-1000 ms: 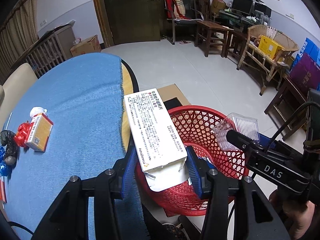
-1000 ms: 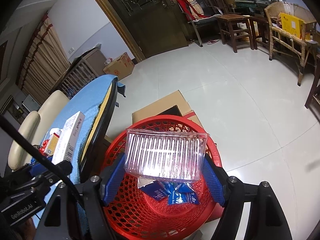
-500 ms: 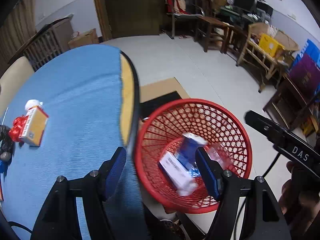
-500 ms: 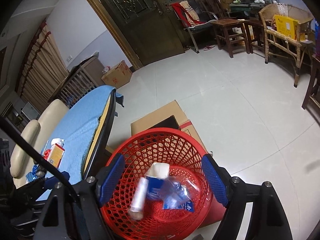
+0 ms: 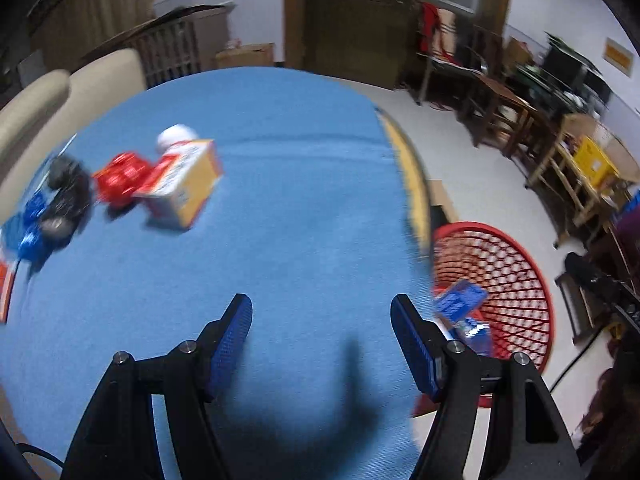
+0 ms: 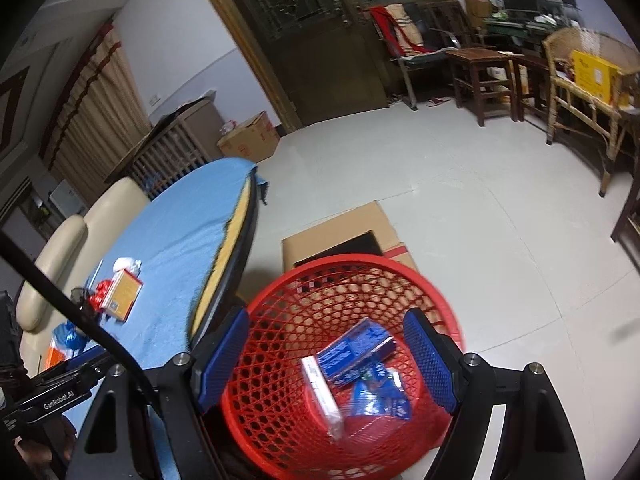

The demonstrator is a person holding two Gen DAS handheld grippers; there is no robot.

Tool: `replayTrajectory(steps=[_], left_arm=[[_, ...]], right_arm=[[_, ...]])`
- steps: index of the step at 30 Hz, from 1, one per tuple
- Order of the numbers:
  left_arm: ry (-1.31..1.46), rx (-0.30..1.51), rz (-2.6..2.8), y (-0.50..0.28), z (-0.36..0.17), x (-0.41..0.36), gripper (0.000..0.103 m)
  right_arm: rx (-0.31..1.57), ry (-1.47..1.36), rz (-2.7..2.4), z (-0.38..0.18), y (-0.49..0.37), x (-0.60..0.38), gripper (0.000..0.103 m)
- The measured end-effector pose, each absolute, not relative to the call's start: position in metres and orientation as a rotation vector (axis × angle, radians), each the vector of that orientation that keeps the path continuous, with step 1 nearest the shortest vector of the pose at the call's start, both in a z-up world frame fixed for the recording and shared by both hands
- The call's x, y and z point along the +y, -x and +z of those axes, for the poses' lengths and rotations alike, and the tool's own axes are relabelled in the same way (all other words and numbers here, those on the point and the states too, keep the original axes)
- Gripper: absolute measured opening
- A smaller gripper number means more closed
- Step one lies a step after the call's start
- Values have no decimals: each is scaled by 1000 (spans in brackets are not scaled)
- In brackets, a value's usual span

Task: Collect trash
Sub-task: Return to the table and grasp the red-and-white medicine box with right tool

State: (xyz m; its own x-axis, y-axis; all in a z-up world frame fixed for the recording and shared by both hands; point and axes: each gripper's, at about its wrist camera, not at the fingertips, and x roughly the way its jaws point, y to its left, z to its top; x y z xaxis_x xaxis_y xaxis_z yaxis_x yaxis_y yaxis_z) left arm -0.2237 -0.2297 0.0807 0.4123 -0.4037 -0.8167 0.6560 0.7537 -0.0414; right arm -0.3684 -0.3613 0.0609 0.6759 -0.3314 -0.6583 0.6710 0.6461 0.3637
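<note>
Trash (image 6: 352, 372) in basket (image 6: 280, 432); both grippers agape, empty.

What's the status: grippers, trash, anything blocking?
Left gripper open, empty, over the blue table. Right gripper open, empty, above the red basket. Orange box and wrappers uncollected. Nothing blocking.

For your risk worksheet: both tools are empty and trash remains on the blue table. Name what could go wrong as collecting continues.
1. The yellow-and-white box lies against the red wrapper and white wad; a grab may shove its neighbours.
2. The red basket sits below the blue table edge, so a release short of its rim may land on the floor.
3. The left tool view is blurred, so aiming may suffer.
</note>
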Motion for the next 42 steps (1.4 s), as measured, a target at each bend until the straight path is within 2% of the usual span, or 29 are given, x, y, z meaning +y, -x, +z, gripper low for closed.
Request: replayTrajectory(steps=[23,33,42], left_arm=[[-52,961,-392,149,54,-51,73],[-10,961,-341,135,54,-23,73],[8,944,-317,118,63,-16,73]], right_arm=[[750,-360,-262,78,182,-203,85],[699,-306,-265,90,87,-166,85],[734,-275,-312,68,20,-154,85]])
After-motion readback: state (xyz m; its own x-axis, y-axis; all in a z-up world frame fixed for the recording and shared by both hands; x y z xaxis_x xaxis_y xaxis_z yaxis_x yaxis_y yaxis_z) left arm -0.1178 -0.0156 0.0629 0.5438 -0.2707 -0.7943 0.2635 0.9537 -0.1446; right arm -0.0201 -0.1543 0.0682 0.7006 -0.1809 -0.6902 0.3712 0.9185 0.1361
